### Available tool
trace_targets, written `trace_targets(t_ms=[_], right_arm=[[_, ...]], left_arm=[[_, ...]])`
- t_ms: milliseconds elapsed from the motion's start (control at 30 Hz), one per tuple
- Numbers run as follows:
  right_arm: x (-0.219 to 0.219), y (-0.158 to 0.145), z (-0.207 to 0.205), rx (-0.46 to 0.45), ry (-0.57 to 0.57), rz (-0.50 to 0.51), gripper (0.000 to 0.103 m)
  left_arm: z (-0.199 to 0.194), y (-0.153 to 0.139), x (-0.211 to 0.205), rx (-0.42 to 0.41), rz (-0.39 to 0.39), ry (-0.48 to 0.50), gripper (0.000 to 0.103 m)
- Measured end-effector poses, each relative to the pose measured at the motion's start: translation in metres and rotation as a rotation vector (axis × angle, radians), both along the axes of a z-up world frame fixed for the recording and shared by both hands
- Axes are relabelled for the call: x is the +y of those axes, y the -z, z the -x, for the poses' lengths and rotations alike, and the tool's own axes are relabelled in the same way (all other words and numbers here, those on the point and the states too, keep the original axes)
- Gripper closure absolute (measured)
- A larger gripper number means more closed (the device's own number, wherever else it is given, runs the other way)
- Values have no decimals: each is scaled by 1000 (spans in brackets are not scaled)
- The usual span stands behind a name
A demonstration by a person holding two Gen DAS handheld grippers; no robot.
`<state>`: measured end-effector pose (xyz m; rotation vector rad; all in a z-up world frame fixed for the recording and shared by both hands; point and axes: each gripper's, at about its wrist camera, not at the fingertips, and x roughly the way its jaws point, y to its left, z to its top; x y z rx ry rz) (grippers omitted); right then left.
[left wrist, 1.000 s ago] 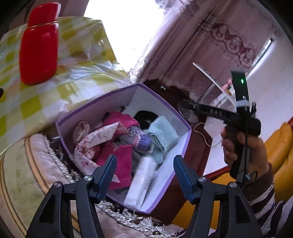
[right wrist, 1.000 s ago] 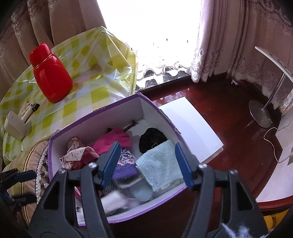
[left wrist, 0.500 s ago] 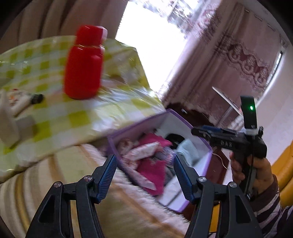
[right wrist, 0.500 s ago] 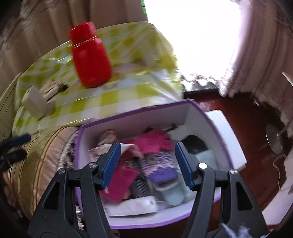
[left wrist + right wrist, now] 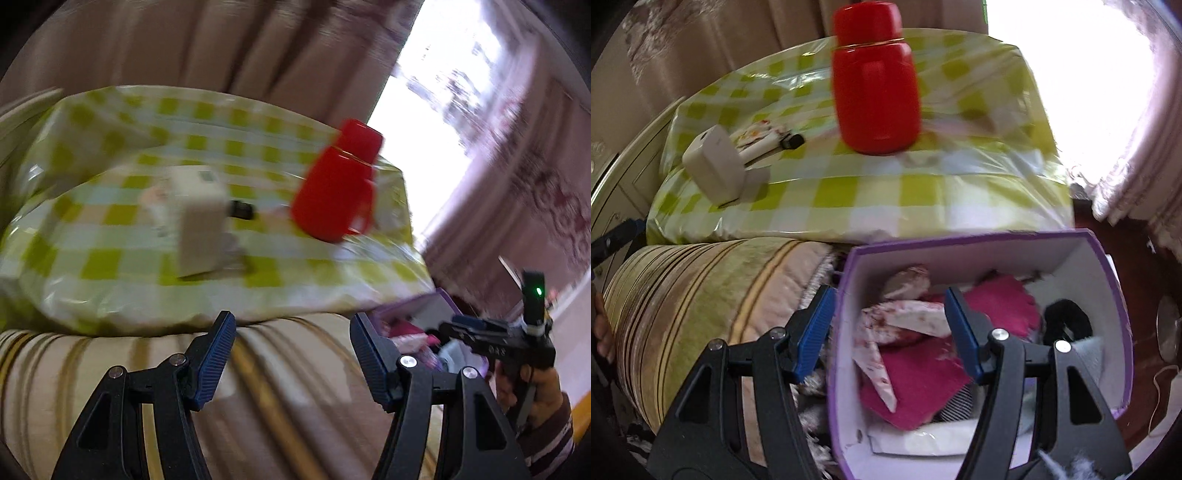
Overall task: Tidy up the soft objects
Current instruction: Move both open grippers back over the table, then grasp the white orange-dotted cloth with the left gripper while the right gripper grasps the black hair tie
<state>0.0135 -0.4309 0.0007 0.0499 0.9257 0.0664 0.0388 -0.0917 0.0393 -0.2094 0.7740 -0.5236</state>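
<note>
A purple box [image 5: 1108, 266] with white inside holds soft things: a pink cloth [image 5: 919, 384], a white-and-red patterned cloth [image 5: 905, 321], a black item [image 5: 1067, 321] and a pale blue towel [image 5: 1089, 350]. My right gripper [image 5: 890, 332] is open and empty, hovering over the box's left wall. My left gripper [image 5: 291, 354] is open and empty above a striped cushion [image 5: 277, 387]. The box [image 5: 417, 306] shows at the right in the blurred left wrist view, with the right gripper [image 5: 495, 339] over it.
A table with a yellow-green checked cover [image 5: 871, 199] stands behind the box. On it are a red jar [image 5: 875, 88], a white block [image 5: 714, 166] and a small tube [image 5: 768, 142]. The striped cushion [image 5: 701, 295] lies left of the box. Curtains hang behind.
Both grippers have swung left, away from the box's middle. The left wrist view now faces the table and cushion. Both stay open and empty.
</note>
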Motion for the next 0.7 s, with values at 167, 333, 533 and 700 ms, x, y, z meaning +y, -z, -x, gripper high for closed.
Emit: trace_targets(t_ms=[167, 333, 533, 700], right_arm=[[28, -3, -20, -7, -78, 28, 38], [63, -4, -47, -20, -168, 67, 38], [99, -2, -84, -39, -255, 95, 38], [121, 3, -119, -40, -290, 109, 38]], left_arm=[[-17, 9, 41, 30, 14, -100, 38], [-33, 12, 70, 45, 16, -180, 38], [-54, 20, 95, 67, 15, -244, 38], [-68, 31, 109, 109, 39, -275, 38]])
